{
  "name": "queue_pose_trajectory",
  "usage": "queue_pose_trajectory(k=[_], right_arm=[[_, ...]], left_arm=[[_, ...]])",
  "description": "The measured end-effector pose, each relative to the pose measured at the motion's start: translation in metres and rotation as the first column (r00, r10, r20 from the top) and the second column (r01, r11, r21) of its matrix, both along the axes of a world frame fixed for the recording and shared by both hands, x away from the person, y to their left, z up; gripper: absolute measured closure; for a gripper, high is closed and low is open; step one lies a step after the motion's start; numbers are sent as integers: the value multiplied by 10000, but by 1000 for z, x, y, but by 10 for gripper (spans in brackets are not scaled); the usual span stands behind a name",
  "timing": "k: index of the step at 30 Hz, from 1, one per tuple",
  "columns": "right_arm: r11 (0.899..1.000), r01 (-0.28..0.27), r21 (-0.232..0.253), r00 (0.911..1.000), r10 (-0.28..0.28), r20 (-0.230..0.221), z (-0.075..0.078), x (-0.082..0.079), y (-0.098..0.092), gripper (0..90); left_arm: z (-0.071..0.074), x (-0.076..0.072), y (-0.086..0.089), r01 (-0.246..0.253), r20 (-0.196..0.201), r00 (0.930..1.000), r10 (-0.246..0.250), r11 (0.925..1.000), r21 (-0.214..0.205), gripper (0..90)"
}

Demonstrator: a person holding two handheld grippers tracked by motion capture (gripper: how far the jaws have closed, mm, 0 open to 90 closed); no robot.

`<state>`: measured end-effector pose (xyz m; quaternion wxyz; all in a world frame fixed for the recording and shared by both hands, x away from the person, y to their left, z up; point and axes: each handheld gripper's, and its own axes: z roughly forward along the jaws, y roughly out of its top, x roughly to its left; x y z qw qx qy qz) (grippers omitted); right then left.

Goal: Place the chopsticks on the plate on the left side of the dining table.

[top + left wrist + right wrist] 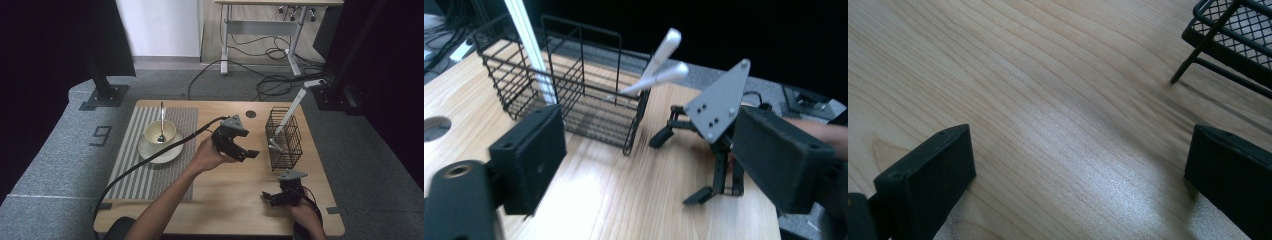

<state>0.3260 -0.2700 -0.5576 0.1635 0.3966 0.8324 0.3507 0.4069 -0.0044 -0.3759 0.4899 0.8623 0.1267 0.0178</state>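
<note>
My left gripper hovers over the middle of the wooden table, held in a hand, jaws open with nothing between them. It points toward a black wire basket holding white utensils. In the left gripper view the basket stands ahead and white handles lean over its rim. My right gripper rests low near the front right edge, open and empty; the left gripper view shows this right gripper under its grey plate. The right gripper view has bare wood between its wide jaws and a basket corner.
A cream bowl with a spoon sits on a plate on a striped placemat at the left. A round hole lies near the table's far edge. Cables and stands cover the floor behind.
</note>
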Motion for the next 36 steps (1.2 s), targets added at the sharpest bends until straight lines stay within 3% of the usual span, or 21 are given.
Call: queue_pose_trajectory(k=[3,12,17,22,36], right_arm=[[10000,-10,0,10000,10,7,0,0,0,0],[10000,-50,-1,10000,50,10,0,0,0,0],[10000,-63,-6,10000,63,12,0,0,0,0],[10000,-81,-17,10000,81,29,0,0,0,0],[9999,-136,-15,9999,136,15,0,0,0,0]], left_arm=[[5,5,-6,91,-87,9999,-92,9999,-69,154],[16,10,-25,255,279,9993,-255,9997,34,292],[20,14,-36,241,363,9991,-237,9997,-104,349],[19,17,-41,309,242,9992,-303,9992,-236,382],[6,25,-59,625,137,9980,-623,9980,-95,569]])
